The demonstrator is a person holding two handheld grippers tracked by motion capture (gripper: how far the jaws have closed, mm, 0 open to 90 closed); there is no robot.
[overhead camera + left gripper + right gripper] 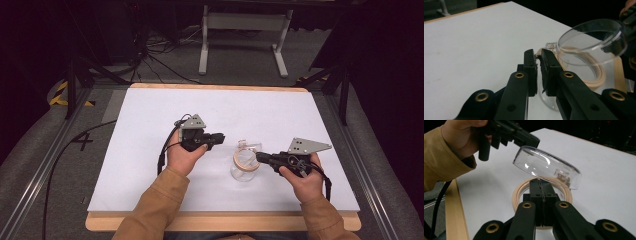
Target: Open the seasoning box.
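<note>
Two grippers meet at one glass jar near the middle of the white table. The jar is your landmark. Your right gripper comes in from the jar's right side, and its jaws are pinched tight on the jar's rim, by the tan ring. That grip likely keeps the jar from sliding while the top is worked. The clear lid stands tilted up above the ring, open like a little door, with its hinge on the far side of the jar. Your left gripper is just left of the jar, up by the raised lid. Its jaws are narrow, with a small gap, and nothing is pressed between the pads. It looks like it has let go of the lid, so the lid can rest open by itself. Some things are hard to see. The glass is clear, so the jar's bottom edge fades into the table. A small brown part shows through the lid, and you cannot tell what it is.
</note>
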